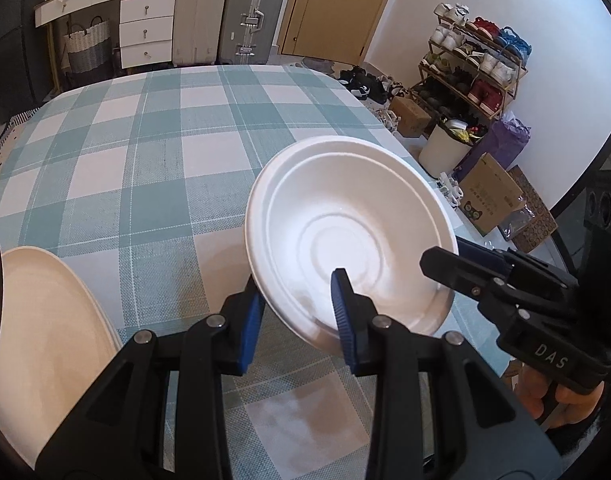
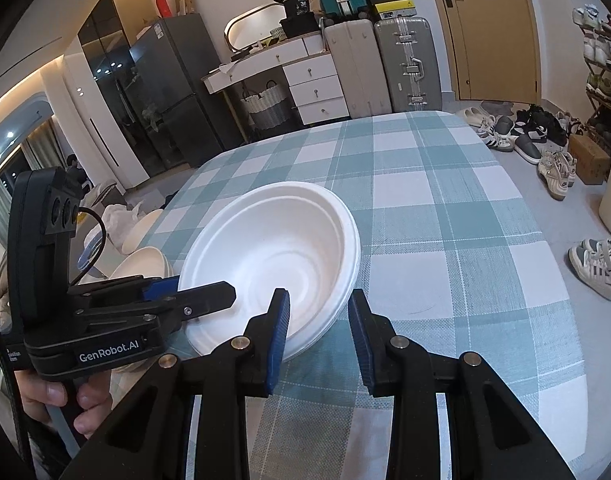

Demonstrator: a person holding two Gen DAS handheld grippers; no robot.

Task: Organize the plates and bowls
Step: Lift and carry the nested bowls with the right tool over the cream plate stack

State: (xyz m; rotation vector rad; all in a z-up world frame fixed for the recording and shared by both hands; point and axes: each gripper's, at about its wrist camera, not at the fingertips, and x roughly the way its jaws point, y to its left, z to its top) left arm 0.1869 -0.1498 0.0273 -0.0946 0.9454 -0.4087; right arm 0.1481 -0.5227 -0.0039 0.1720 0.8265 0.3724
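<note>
A stack of white foam bowls hangs tilted a little above the checked tablecloth, held from both sides. My left gripper is shut on the near rim, one blue pad inside the bowl and one outside. My right gripper clamps the rim on the right side. In the right wrist view the bowls sit just ahead; my right gripper pinches their near wall, and the left gripper bites the left rim, a hand holding it.
A cream plate lies at the table's near left. More white bowls and plates sit beyond the left table edge. The teal checked table stretches ahead. Suitcases, drawers, a shoe rack and boxes stand around it.
</note>
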